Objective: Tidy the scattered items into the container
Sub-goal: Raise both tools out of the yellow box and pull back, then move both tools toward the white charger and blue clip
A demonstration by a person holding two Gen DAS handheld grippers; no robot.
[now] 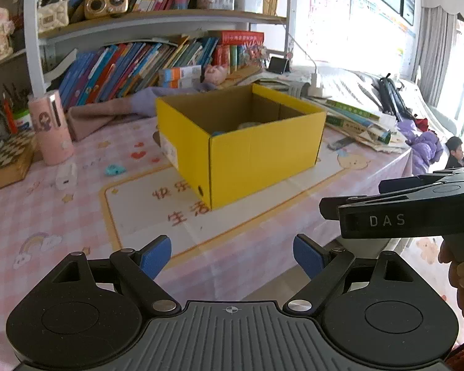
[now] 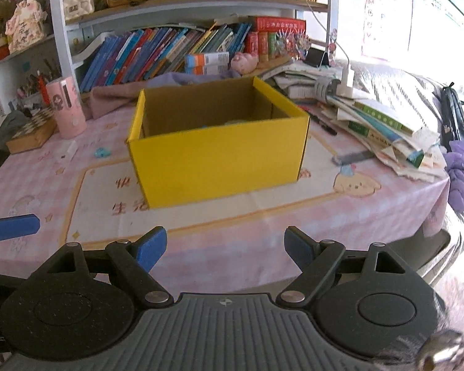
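A pink checked cloth with cartoon prints covers the surface [image 2: 263, 216], which stands before a bookshelf in a bright room. Nearest the cameras, the left claw [image 1: 232, 256] hangs above the cloth's near edge with its blue pads spread wide and nothing between them. The right claw [image 2: 224, 249] is likewise empty, its pads apart over the cloth. In the left wrist view the right claw's black body shows at the right side, gripped by a hand [image 1: 461, 275].

Past the claws, the yellow box [image 2: 216, 160] sits open-topped on a white printed panel in the middle of the cloth; pale and blue shapes show low inside it, too hidden to name. Left of the box, on the cloth, lie a small turquoise item [image 1: 115, 170] and a white block [image 1: 65, 176], well apart from the box. Farther left stands a pink cylinder [image 1: 51, 126] beside a chessboard [image 1: 6, 160]. To the right a heap of books [image 2: 383, 120] sprawls. Leaning books fill the shelf [image 2: 170, 49] behind.
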